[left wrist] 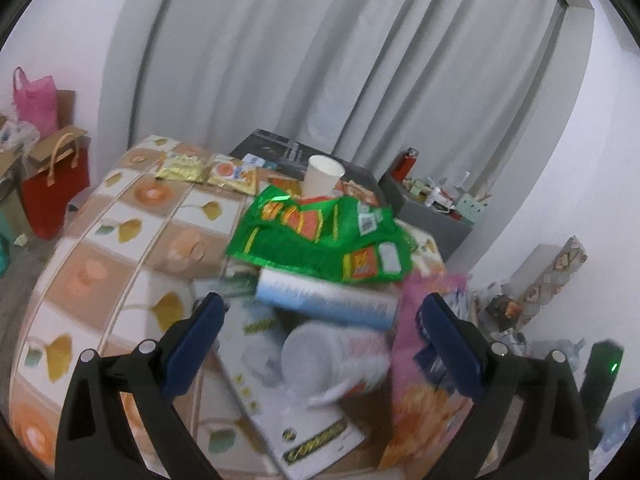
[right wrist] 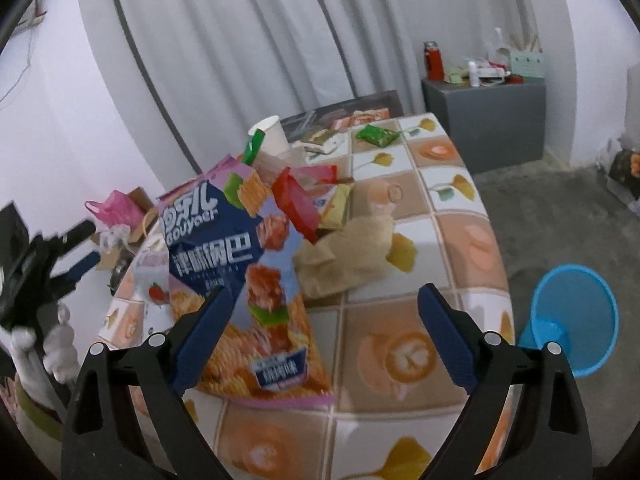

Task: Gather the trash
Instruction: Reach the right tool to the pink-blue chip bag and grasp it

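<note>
Snack bag (right wrist: 256,280): long axis running away from the right gripper (right wrist: 324,312); its near end seems to touch the left finger.
Right fingers: wide apart, gripping nothing.
Left gripper (left wrist: 320,320): fingers apart over the worktop (left wrist: 120,240) pile.
Bin (right wrist: 572,316): on the floor to the right.

the pink-and-blue snack bag (right wrist: 248,280) reads "gouyaer", with large chinese characters i cannot make out.

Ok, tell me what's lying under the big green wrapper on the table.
Under the green wrapper lies a white-blue tube, its near edge resting on it. Below that sit a clear lid and a white box. Whatever is beneath the wrapper's middle is covered.
</note>
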Motion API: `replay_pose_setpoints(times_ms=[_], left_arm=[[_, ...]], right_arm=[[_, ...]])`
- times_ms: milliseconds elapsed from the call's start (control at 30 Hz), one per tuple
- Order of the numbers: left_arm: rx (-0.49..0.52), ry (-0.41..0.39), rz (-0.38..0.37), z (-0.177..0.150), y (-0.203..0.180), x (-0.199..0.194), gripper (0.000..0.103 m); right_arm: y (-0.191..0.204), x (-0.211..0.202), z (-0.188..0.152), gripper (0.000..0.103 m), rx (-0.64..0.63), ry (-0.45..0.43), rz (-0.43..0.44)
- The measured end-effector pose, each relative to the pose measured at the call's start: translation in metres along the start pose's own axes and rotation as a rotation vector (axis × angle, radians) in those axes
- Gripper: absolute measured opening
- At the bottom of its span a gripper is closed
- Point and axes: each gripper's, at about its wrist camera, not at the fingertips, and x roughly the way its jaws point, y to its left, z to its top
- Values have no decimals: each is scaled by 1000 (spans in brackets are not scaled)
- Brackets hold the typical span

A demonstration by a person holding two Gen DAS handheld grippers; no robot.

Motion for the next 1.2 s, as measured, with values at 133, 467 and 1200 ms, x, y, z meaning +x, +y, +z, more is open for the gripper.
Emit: replay_pose_setpoints(times_ms=[133, 467, 1200], left_arm=[[2, 46, -43, 17, -8, 13, 97], [18, 166, -139, -31, -16, 24, 96], [18, 221, -57, -62, 6, 20, 63]], right_arm=[[-5, 9, 3, 88, 16, 14, 67], [-30, 50, 9, 84, 133, 170, 310], [-25, 108, 12, 44, 246, 368, 561]])
